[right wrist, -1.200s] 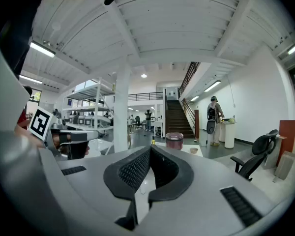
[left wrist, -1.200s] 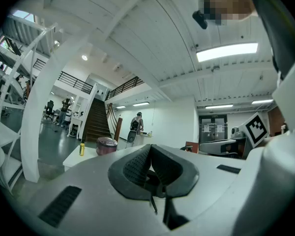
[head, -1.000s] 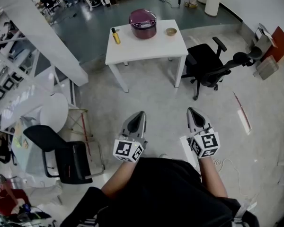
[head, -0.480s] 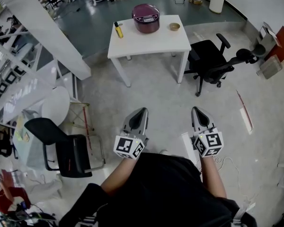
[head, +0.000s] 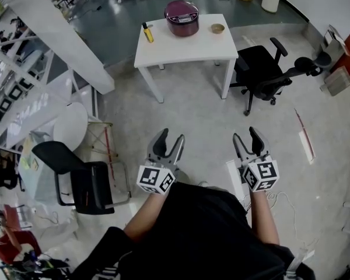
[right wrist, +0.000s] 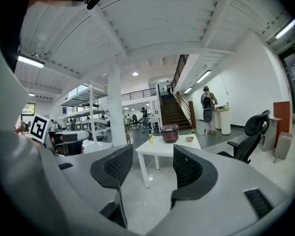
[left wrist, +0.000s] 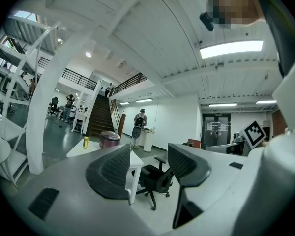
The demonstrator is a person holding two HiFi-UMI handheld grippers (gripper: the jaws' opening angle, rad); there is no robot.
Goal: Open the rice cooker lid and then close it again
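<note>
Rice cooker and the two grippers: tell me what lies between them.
Head view: only bare floor and the white table's near top separate the rice cooker from the left gripper and right gripper, whose empty jaws have just opened.

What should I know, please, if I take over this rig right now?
Left hand-held gripper: jaws have just been opening, nothing between them.
Right hand-held gripper: the same.
Rice cooker: closed, on the white table across the floor, far from both grippers.
Done: nothing yet.
Left: walk up, open the lid, close it again.
</note>
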